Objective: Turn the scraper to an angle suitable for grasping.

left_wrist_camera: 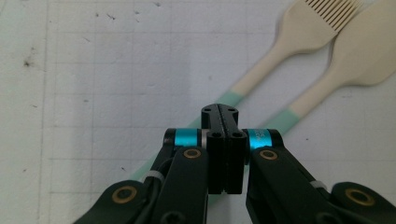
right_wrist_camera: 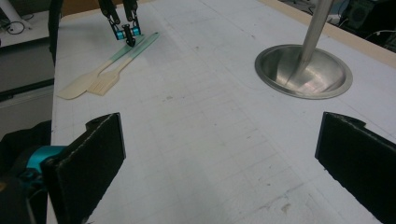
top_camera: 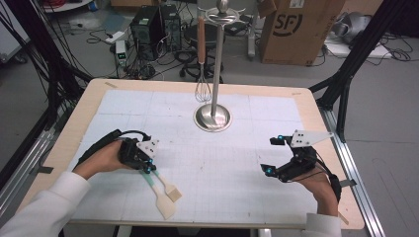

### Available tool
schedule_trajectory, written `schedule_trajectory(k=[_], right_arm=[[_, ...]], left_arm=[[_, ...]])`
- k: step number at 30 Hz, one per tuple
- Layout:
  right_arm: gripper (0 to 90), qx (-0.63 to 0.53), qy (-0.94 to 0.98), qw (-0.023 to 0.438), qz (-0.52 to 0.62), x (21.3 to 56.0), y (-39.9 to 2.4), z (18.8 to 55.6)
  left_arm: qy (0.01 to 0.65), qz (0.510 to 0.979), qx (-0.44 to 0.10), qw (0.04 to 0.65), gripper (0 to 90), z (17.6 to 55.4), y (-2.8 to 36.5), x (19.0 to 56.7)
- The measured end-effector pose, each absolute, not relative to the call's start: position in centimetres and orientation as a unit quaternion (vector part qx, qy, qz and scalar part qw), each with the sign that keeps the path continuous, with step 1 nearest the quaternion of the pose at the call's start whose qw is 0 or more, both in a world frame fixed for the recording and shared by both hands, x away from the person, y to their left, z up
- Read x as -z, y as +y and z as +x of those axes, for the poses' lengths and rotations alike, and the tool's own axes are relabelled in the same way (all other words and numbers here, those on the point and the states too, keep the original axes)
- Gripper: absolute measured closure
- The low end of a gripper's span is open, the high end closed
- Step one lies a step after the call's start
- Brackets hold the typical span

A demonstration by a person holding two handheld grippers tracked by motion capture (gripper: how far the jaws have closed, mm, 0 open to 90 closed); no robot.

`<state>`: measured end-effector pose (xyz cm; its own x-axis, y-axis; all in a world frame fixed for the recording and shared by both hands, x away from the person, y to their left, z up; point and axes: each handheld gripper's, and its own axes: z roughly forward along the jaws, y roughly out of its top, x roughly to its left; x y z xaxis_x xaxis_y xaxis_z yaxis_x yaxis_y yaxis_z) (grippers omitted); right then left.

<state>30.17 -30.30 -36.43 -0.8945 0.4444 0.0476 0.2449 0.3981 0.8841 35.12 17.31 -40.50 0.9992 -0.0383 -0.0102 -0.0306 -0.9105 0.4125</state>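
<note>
**A:** Where does your left gripper point(left_wrist_camera: 223, 122) stand?

**B:** Low over the surface point(top_camera: 237, 163), at the green handle ends of two cream utensils. Your fingers point(left_wrist_camera: 212, 140) are pressed together with nothing between them; both handles pass underneath, one on each side.

**A:** And the utensils themselves?

**B:** A slotted turner point(left_wrist_camera: 299, 32) and a plain spatula point(left_wrist_camera: 369, 60) lie flat, side by side and almost touching, near the front left edge of the surface. Their blades point away from your left hand point(top_camera: 101, 159), so the handles are the ends you meet first. That looks like the reason you come in from that side.

**A:** What about the right gripper point(top_camera: 279, 158)?

**B:** It rests well apart at the right of the surface, fingers point(right_wrist_camera: 88, 163) spread wide and empty, aimed across the mat. I judge it is waiting its turn.

**A:** Where would they go?

**B:** Probably to the steel utensil stand point(top_camera: 213, 116) at the far middle, where a whisk point(top_camera: 201, 74) already hangs. You would have to part the left fingers before either handle can be gripped, since they sit too close for a careless pinch.
</note>
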Motion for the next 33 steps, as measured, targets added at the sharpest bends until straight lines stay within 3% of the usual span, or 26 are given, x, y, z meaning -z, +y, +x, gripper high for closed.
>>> schedule_trajectory(k=[33], right_arm=[[0.2,-0.506,0.831,0.099,0.209,36.4,-30.3,30.1]], left_arm=[[-0.015,0.985,0.006,0.170,89.9,34.8,18.7,41.2]])
